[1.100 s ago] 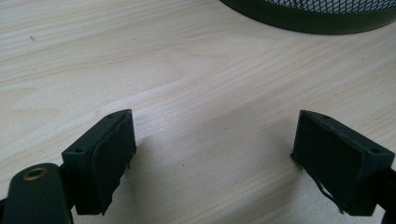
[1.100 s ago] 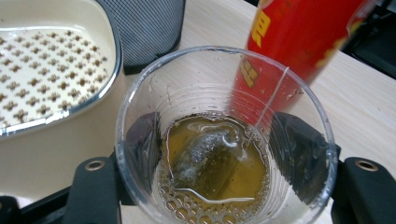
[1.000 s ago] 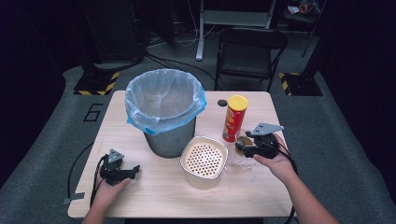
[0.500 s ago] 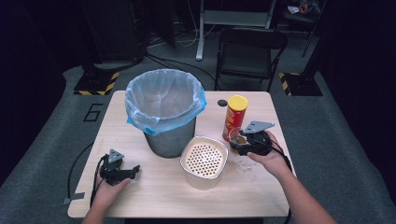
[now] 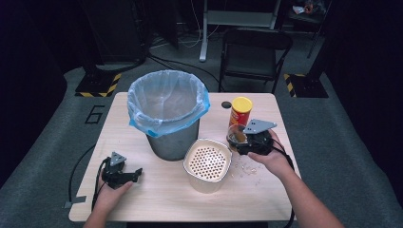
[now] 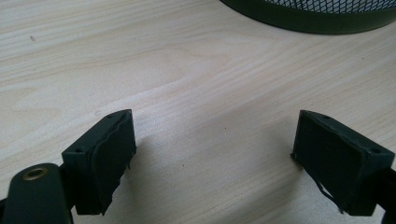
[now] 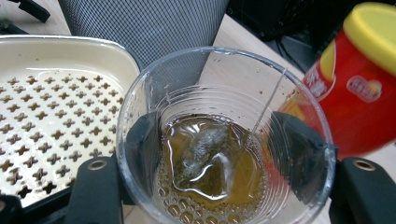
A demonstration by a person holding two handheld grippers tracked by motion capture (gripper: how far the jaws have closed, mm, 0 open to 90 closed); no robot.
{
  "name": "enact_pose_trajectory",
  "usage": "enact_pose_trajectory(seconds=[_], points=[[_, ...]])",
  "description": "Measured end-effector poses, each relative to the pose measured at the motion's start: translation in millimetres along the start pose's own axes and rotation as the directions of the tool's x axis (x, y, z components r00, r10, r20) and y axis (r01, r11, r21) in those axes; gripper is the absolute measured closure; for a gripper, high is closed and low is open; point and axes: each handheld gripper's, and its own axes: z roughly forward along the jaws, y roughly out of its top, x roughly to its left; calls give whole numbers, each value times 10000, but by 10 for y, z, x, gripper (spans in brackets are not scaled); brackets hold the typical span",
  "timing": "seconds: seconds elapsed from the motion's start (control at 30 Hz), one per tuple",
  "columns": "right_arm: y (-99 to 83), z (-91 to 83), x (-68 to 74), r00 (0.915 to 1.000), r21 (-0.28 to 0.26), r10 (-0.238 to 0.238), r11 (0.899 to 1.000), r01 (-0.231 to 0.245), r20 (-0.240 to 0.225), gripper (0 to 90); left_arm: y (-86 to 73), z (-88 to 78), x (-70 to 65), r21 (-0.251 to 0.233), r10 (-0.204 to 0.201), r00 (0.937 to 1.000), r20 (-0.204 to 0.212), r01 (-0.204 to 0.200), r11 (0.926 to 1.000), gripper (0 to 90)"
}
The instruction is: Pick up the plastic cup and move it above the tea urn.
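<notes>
My right gripper (image 5: 237, 141) is shut on a clear plastic cup (image 7: 224, 135) holding brown tea and a tea bag (image 7: 201, 154). The cup (image 5: 236, 134) hangs just above the table, between the cream strainer basket (image 5: 207, 164) and the red can with a yellow lid (image 5: 241, 112). In the right gripper view the jaws press both sides of the cup, and the strainer basket (image 7: 51, 116) lies to the left. My left gripper (image 5: 124, 175) rests on the table at the front left, open with nothing between its jaws (image 6: 212, 154).
A mesh bin lined with a blue bag (image 5: 168, 109) stands behind the strainer. A small black disc (image 5: 226, 104) lies near the can. Crumbs or droplets (image 5: 247, 168) are scattered right of the strainer. A folding chair (image 5: 254, 52) stands beyond the wooden table (image 5: 161, 199).
My right gripper has carried the cup leftward and slightly up, toward the strainer basket. The left gripper has stayed where it was.
</notes>
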Motion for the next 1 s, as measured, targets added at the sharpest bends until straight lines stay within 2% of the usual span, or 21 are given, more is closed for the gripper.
enact_pose_trajectory(seconds=[0.13,0.3,0.47,0.6,0.63,0.8,0.9,1.0], points=[[74,-18,32,9984,-131,-553,9984,554,89,353,0,0,-1,8,-18,10000,18,18,10000,129],[142,-32,76,9913,-252,-1280,9913,1288,306,356,0,0,0,4,-6,10000,12,6,10000,129],[203,-33,143,9781,-371,-2023,9782,2042,486,356,0,0,0,3,0,10000,2,0,10000,128],[237,-9,195,9634,-395,-2589,9643,2619,690,356,1,-1,2,17,28,10000,-1,-28,10000,129],[241,3,214,9554,-296,-2838,9575,2870,821,356,0,-1,1,10,20,10000,-5,-20,10000,129],[242,60,266,9338,-55,-3432,9384,3455,1013,357,0,1,-2,-3,-32,10000,18,32,10000,129],[247,77,305,9123,76,-3887,9204,3910,1287,357,0,1,-1,-5,-20,10000,14,20,10000,129],[251,81,325,9013,110,-4113,9103,4137,1361,356,0,-1,1,7,14,10000,0,-14,10000,129]])
